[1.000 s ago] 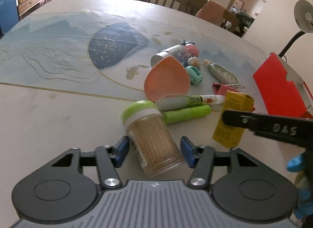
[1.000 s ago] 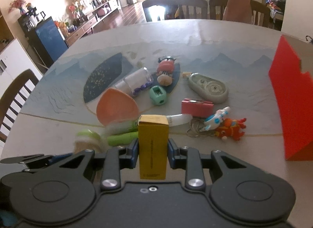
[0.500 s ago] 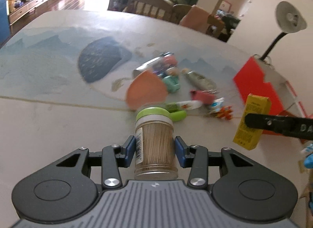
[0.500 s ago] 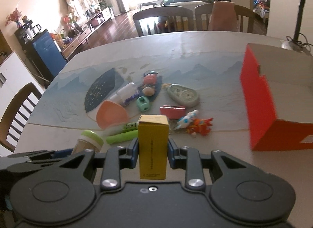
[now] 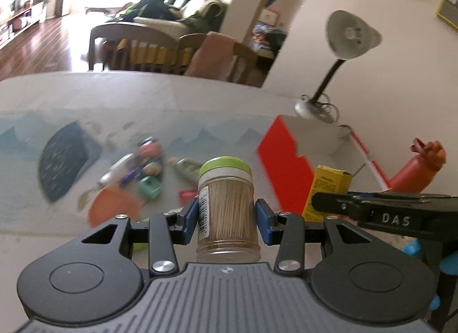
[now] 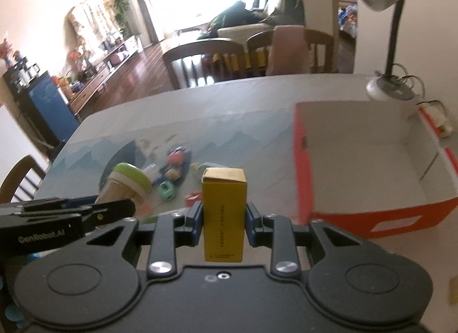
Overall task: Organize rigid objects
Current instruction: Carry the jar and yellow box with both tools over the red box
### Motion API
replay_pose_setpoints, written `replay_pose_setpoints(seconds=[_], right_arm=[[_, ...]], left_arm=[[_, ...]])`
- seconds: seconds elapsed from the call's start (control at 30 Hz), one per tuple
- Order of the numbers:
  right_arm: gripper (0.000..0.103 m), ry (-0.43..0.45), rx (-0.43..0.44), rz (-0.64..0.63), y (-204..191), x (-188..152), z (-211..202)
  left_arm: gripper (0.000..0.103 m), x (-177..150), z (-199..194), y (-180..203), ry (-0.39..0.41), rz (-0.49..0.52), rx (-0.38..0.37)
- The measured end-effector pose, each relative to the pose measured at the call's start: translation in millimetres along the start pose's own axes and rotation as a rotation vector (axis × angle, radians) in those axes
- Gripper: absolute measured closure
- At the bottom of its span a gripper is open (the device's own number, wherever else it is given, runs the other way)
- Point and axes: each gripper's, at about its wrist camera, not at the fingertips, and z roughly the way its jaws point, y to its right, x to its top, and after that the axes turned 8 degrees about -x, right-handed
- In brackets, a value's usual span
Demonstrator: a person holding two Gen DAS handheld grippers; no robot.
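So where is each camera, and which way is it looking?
Left wrist: sits on the left tool, looking forward and down over the table; its blue pads grip a clear toothpick jar with a green lid; the right tool shows.
Right wrist: sits on the right tool, facing the open red cardboard box; it grips a yellow carton.
Both show the jar, carton, box and grey desk lamp.
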Motion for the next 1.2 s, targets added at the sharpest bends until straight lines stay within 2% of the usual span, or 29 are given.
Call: replay_pose_setpoints(seconds=[0.37, 0.6, 0.93, 1.2], right_arm=[[0.075, 0.031, -0.111, 0.082, 65, 28, 13], [0.075, 0.021, -0.164, 0.101, 101, 36, 27], [0.075, -0.097, -0.227, 0.122, 144, 35, 71], [0.075, -0.199, -0.26, 0.114, 168, 29, 113]], left_arm=[[0.06, 49, 61, 62, -0.046, 0.088, -0.098], [0.06, 72, 113, 98, -0.102, 0.134, -0.138], [0.06, 85, 196, 138, -0.197, 0.187, -0.128], [0.06, 80, 258, 143, -0.271, 0.196, -0.094]])
